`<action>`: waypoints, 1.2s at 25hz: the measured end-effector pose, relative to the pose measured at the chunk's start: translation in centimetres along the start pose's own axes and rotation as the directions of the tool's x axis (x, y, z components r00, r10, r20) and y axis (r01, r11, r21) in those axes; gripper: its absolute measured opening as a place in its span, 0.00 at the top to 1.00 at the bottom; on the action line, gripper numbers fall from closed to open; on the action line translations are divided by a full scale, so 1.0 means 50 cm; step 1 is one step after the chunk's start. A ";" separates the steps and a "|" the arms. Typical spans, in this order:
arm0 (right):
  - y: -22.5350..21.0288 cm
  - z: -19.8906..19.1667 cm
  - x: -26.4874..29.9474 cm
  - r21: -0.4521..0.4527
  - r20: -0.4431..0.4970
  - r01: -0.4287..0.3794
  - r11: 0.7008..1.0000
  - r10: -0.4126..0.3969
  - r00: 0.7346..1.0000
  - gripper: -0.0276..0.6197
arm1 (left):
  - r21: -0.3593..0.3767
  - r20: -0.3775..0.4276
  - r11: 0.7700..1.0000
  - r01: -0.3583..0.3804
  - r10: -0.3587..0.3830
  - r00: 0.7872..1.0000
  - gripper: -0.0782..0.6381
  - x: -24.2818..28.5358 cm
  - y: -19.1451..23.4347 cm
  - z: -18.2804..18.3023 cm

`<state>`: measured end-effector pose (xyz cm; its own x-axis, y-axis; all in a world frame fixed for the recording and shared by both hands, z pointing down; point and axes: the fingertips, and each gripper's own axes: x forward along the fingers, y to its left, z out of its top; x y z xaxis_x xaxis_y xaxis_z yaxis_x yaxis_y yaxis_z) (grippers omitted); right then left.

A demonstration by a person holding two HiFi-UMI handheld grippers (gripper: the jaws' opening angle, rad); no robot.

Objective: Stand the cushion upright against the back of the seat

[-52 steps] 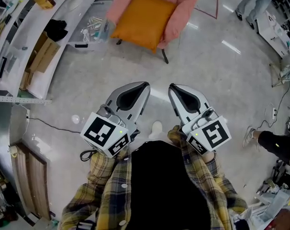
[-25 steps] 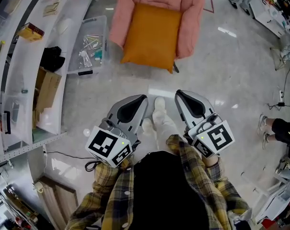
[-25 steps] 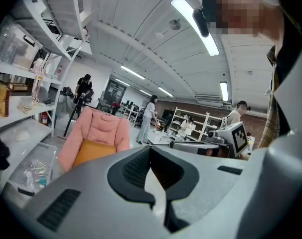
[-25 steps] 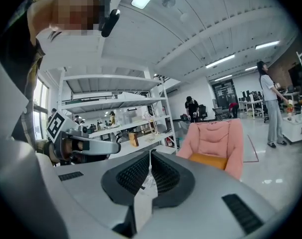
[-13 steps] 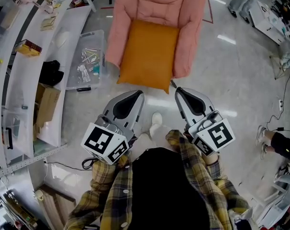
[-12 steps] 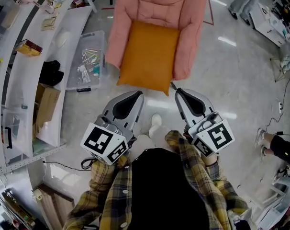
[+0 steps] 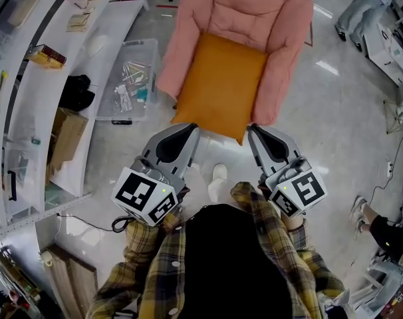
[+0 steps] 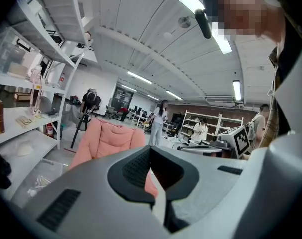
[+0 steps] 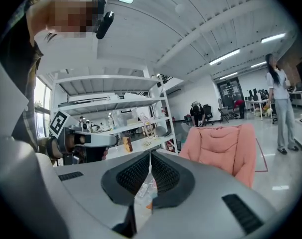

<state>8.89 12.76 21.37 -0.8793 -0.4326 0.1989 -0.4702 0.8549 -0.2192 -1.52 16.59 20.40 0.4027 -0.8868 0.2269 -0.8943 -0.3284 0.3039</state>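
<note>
Nearer cushion (image 7: 221, 85), left tool (image 7: 189, 129), right tool (image 7: 254, 131), jaws together

left gripper (image 8: 151, 152): jaws closed together | pink armchair (image 8: 108, 139) beyond | white shelves (image 8: 26, 133) left | person (image 8: 160, 117) standing behind

No legible txt/nos.; left cube (image 7: 146, 197) & right cube (image 7: 296, 193) carry only b/w square marker patterns.
</note>
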 end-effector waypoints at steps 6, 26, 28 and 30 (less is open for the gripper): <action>-0.027 0.017 0.114 0.023 0.007 0.096 0.995 -0.097 0.995 0.92 | -0.005 -0.040 0.994 0.106 -0.106 0.994 0.88 0.055 0.111 0.025; -0.124 -0.014 0.283 0.136 -0.034 0.446 0.885 -0.445 0.895 0.92 | -0.077 -0.264 0.880 0.469 -0.472 0.841 0.88 0.225 0.245 -0.002; -0.140 -0.032 0.284 0.144 -0.056 0.464 0.874 -0.461 0.886 0.92 | -0.090 -0.281 0.880 0.466 -0.472 0.836 0.88 0.240 0.249 -0.019; -0.154 -0.054 0.286 0.134 -0.087 0.475 0.870 -0.467 0.880 0.92 | -0.110 -0.295 0.888 0.448 -0.459 0.838 0.88 0.255 0.255 -0.040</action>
<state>0.11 0.77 28.47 -0.5476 -0.7549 0.3608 -0.8366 0.4998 -0.2241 -7.38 1.74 29.03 0.8055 -0.4967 0.3232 -0.5921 -0.6525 0.4729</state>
